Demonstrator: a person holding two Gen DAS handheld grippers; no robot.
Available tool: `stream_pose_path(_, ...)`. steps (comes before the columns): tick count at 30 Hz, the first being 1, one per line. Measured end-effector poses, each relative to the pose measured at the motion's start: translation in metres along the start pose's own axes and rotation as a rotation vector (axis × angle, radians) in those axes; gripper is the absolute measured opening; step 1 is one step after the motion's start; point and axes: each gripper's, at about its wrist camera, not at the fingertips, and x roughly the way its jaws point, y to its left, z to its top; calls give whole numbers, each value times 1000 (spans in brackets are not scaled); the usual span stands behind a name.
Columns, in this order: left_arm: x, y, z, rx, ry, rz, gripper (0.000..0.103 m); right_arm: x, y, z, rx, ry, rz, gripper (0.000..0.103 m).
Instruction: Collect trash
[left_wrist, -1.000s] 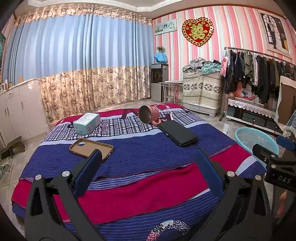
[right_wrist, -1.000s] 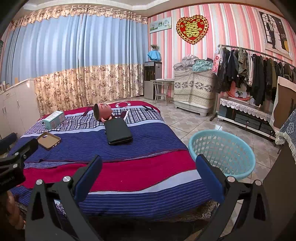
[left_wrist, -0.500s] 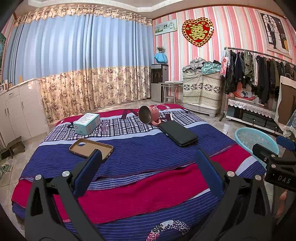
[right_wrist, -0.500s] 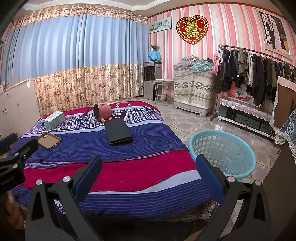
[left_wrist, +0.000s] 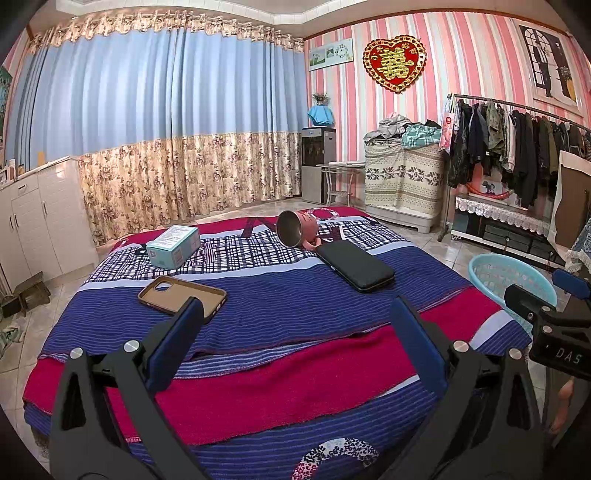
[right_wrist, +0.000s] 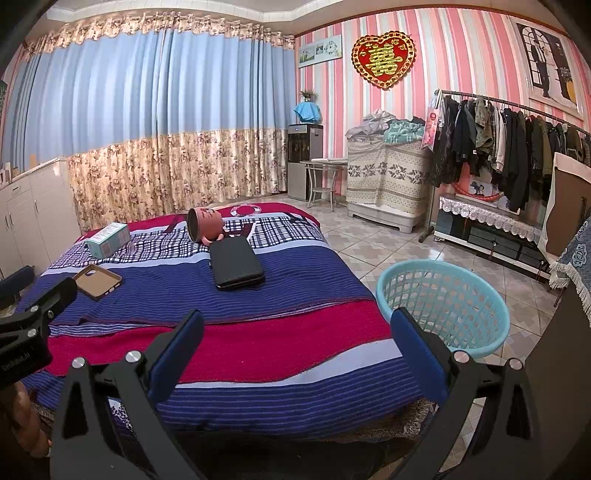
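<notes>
Basket (right_wrist: 443, 295) holds nothing; pink cup (right_wrist: 205, 225) lies tipped; both grippers' fingers (right_wrist: 177, 354) spread.

The woven cloth bedspread (left_wrist: 280, 295) looks matt; the basket (right_wrist: 443, 302) is perforated pale-blue plastic; the floor (right_wrist: 376, 240) is glossy tile; the box (left_wrist: 173, 246) is smooth cardboard.

We saw wide free blanket at the near part of the bed (left_wrist: 295, 387), where nothing lay. Farther in, four things stood well apart: a phone case (left_wrist: 182, 298), a teal box (left_wrist: 173, 246), a tipped pink cup (left_wrist: 295, 228) touching a black case (left_wrist: 355, 266). The basket (right_wrist: 443, 306) beside the bed was open at the top.
</notes>
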Motion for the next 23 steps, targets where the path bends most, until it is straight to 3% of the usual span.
stream_pose_path(23, 1, -1, -1, -1, -2, -2, 98, 0, -3, 3, 0, -3, -2, 99)
